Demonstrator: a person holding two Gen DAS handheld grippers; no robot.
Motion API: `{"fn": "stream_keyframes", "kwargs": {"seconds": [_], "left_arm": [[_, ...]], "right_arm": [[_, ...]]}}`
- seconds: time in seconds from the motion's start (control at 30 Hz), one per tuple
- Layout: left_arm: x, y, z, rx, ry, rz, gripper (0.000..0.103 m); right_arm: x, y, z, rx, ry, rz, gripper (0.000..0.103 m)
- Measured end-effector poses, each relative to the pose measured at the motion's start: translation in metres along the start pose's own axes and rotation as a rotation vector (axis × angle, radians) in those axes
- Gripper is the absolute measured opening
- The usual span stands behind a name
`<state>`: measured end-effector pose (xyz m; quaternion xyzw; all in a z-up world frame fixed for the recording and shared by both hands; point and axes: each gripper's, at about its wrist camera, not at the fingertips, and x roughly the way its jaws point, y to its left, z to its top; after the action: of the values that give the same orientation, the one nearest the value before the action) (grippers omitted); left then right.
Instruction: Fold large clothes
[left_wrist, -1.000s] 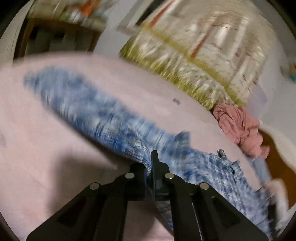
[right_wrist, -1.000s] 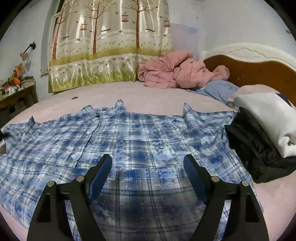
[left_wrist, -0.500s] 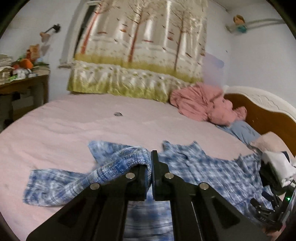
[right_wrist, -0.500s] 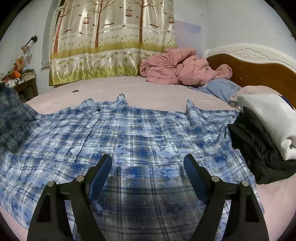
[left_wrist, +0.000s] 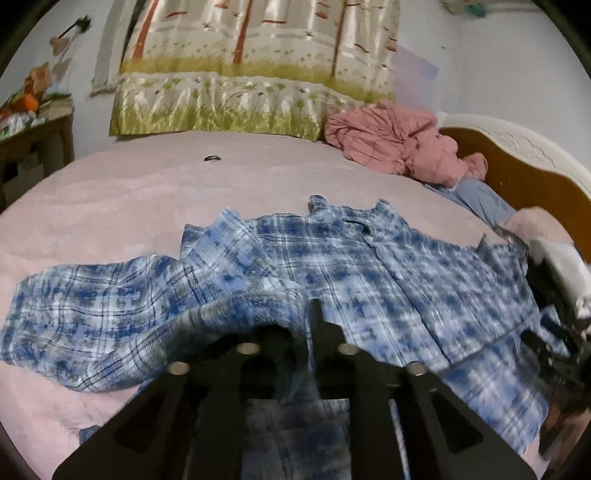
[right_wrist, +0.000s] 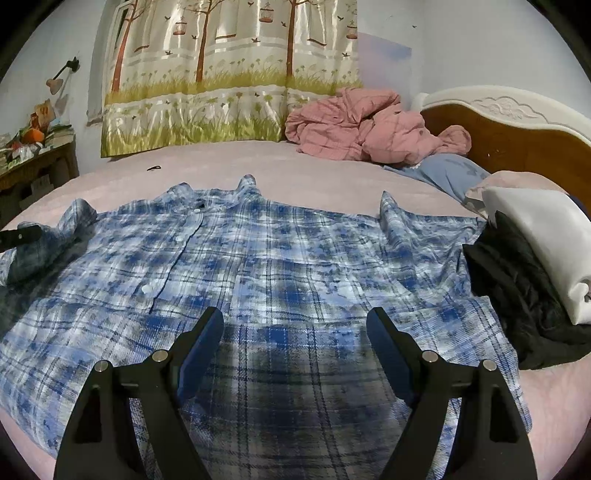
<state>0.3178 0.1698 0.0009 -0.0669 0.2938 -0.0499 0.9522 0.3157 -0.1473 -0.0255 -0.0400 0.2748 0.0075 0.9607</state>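
A blue-and-white plaid shirt lies spread front-up on the pink bed, collar toward the curtain. My left gripper is shut on the shirt's left sleeve and holds a fold of it raised over the shirt's body; the cloth drapes over the fingers. That gripper shows as a dark tip at the far left of the right wrist view. My right gripper is open and empty, hovering low over the shirt's lower hem. The right sleeve lies flat toward the headboard.
A folded white garment on a black one sits at the shirt's right edge. A pink quilt and blue pillow lie by the wooden headboard. A cluttered side table stands left. A small dark object lies on the bed.
My left gripper has carried the sleeve inward over the shirt's body, so more of the shirt lies beneath it. The right gripper has stayed open in place.
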Motion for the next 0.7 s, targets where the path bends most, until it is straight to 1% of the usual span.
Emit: {"fn": "stream_keyframes", "kwargs": {"seconds": [0.03, 0.1, 0.13, 0.17, 0.23, 0.27, 0.33, 0.4, 0.47, 0.57, 0.7], "left_arm": [[-0.005, -0.003, -0.001, 0.019, -0.012, 0.010, 0.047], [-0.017, -0.008, -0.002, 0.046, -0.050, 0.028, 0.070], [-0.023, -0.010, -0.001, 0.054, -0.069, 0.031, 0.076], [-0.029, -0.011, 0.000, 0.056, -0.080, 0.031, 0.079], [-0.043, -0.009, 0.003, 0.048, -0.107, 0.038, 0.089], [-0.050, -0.008, 0.005, 0.042, -0.127, 0.042, 0.091], [-0.063, -0.002, 0.008, 0.030, -0.160, 0.047, 0.099], [-0.074, 0.003, 0.011, 0.030, -0.186, 0.062, 0.102], [-0.083, 0.007, 0.012, 0.044, -0.205, 0.084, 0.102], [-0.087, 0.014, 0.014, 0.057, -0.208, 0.129, 0.102], [-0.092, 0.023, 0.011, 0.053, -0.208, 0.155, 0.102]], "right_arm": [[0.000, 0.001, 0.000, -0.004, 0.000, -0.001, 0.082], [-0.001, 0.002, 0.000, -0.012, -0.003, -0.004, 0.082], [-0.001, 0.002, 0.000, -0.015, -0.005, -0.006, 0.082], [-0.001, 0.002, 0.000, -0.014, -0.004, -0.006, 0.082], [-0.001, 0.002, 0.000, -0.013, -0.003, -0.005, 0.082], [-0.002, 0.002, 0.000, -0.013, -0.003, -0.005, 0.082], [-0.002, 0.002, 0.000, -0.012, -0.004, -0.005, 0.082], [-0.002, 0.003, 0.000, -0.012, -0.004, -0.005, 0.082], [-0.002, 0.003, 0.000, -0.013, -0.003, -0.005, 0.082], [-0.002, 0.003, 0.000, -0.014, -0.003, -0.006, 0.082], [-0.003, 0.003, 0.000, -0.015, -0.003, -0.007, 0.083]]}}
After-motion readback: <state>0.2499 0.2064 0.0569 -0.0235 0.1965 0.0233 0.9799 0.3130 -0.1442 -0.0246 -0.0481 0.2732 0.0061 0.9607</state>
